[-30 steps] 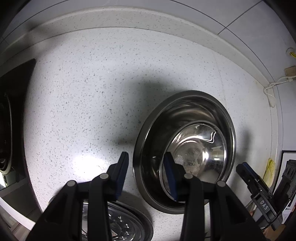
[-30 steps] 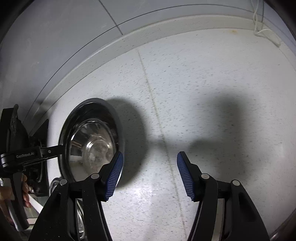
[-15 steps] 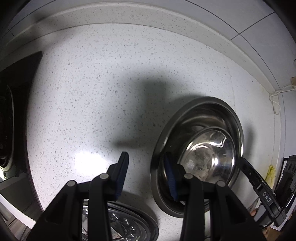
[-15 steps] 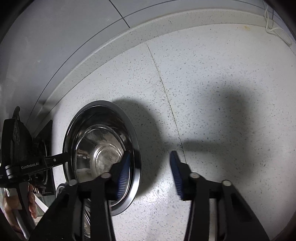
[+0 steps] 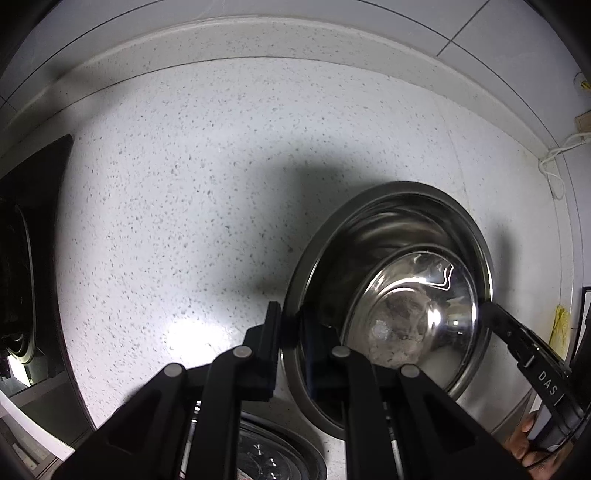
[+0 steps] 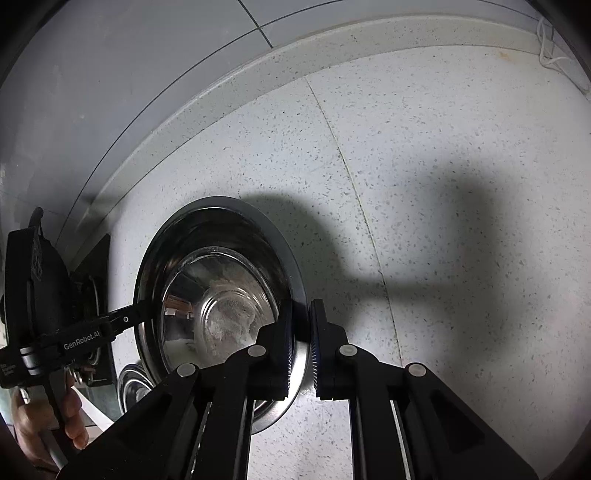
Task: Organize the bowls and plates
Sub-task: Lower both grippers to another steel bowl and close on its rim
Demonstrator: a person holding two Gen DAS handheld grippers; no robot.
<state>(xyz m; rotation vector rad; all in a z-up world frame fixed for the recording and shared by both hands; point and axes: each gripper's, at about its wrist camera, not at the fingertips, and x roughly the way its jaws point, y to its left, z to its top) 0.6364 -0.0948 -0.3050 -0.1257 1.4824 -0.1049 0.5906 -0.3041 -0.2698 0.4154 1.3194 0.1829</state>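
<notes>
We see a steel bowl (image 5: 391, 295) on the speckled counter (image 5: 184, 192), with a gripper clamped on each side of its rim. Our left gripper (image 5: 290, 325) has closed on the bowl's left rim: one finger sits outside the rim, the other inside the bowl, and the rim runs between them. Our right gripper (image 6: 301, 339) pinches the opposite rim in the same way, its blue-ribbed pads (image 6: 316, 350) pressed close on either side of the metal edge.

In the right wrist view the bowl (image 6: 218, 295) lies left of a seam in the counter (image 6: 443, 184), and the left gripper's black body, marked "GenRobot.AI", reaches in to the far rim with a hand (image 6: 44, 417) around its handle. In the left wrist view the right gripper's finger, marked "DAS", touches the bowl's right rim.

The bowl's inner bottom is shiny and shows a dull, whitish patch. Whether the bowl is resting on the counter or raised off it, we cannot tell.

A second steel dish (image 5: 280, 454) shows under the left gripper, near the bowl. A dark stove (image 5: 22, 258) sits at the counter's left edge. A white cable (image 5: 554, 158) lies by the wall (image 5: 332, 22).
</notes>
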